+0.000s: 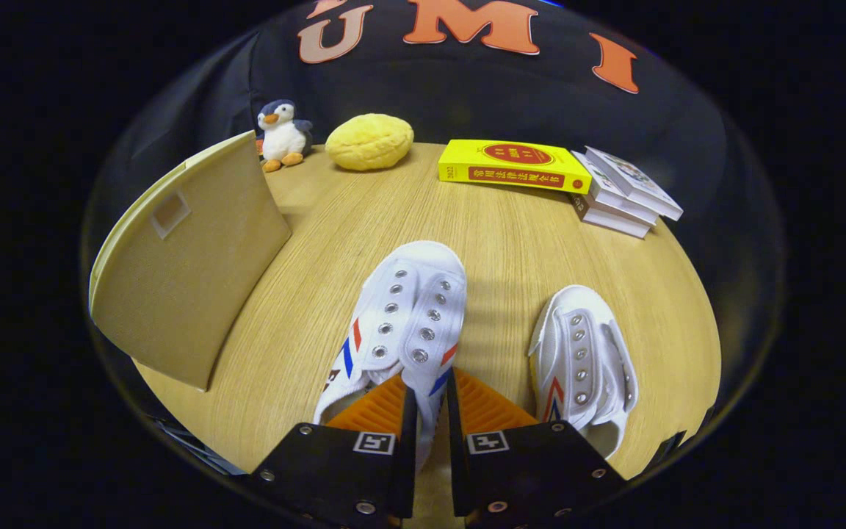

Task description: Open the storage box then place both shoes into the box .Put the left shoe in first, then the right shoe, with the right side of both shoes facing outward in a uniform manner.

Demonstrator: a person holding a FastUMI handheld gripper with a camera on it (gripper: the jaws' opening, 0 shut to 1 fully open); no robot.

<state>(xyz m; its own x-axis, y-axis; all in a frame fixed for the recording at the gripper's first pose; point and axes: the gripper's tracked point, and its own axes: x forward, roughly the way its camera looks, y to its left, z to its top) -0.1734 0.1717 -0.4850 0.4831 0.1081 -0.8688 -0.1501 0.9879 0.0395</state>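
White canvas lace-less shoe (pixel 405 323) — side wall pinched between the nearly closed fingers (pixel 430 411), toe pointing straight ahead; open beige fabric storage box (pixel 188 272) lies left — second shoe (pixel 584 360) right.

light: bright, even, overhead
shadows: soft, beyond the fingers on table (pixel 496 242)
edges: fisheye bending, dim
focus: sharp

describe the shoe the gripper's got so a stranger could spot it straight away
On the wooden table, two white shoes lie near the front edge. The held shoe sits nearer the open box lid, its side wall pinched in the gripper. The other shoe lies free beside it.
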